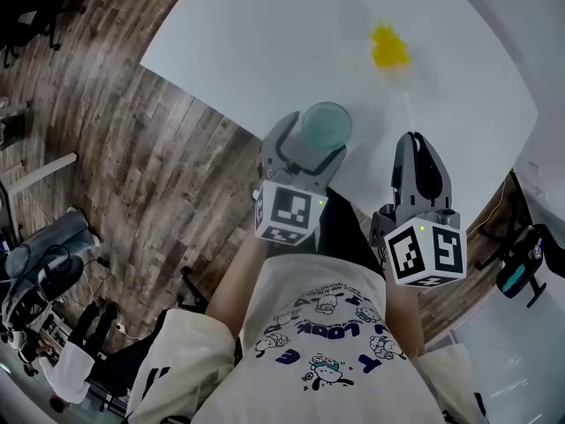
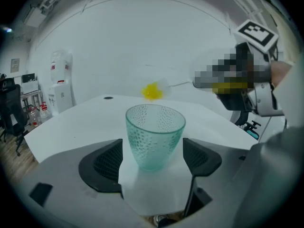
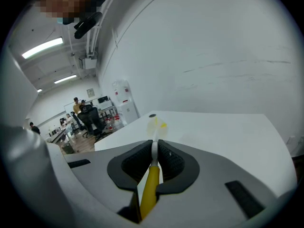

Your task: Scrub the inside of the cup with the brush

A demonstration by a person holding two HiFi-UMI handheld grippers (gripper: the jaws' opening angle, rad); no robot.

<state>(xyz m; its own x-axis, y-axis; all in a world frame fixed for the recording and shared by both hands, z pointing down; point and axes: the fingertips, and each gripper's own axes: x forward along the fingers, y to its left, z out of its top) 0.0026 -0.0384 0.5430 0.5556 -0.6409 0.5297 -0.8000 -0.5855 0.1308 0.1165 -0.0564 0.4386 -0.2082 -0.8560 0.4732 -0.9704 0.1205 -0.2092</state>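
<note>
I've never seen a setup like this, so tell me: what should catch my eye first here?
A teal glass cup stands upright on the white table, between the open jaws of the left gripper, which do not touch it. The right gripper is clamped on the thin handle of a brush, whose bright yellow head reaches out over the table beyond the cup.

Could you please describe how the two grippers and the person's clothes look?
The left gripper and the right gripper both have grey bodies with black ribbed pads. Each carries a white cube printed with black square markers. The person wears a cream short-sleeved T-shirt with a blue cartoon print.
</note>
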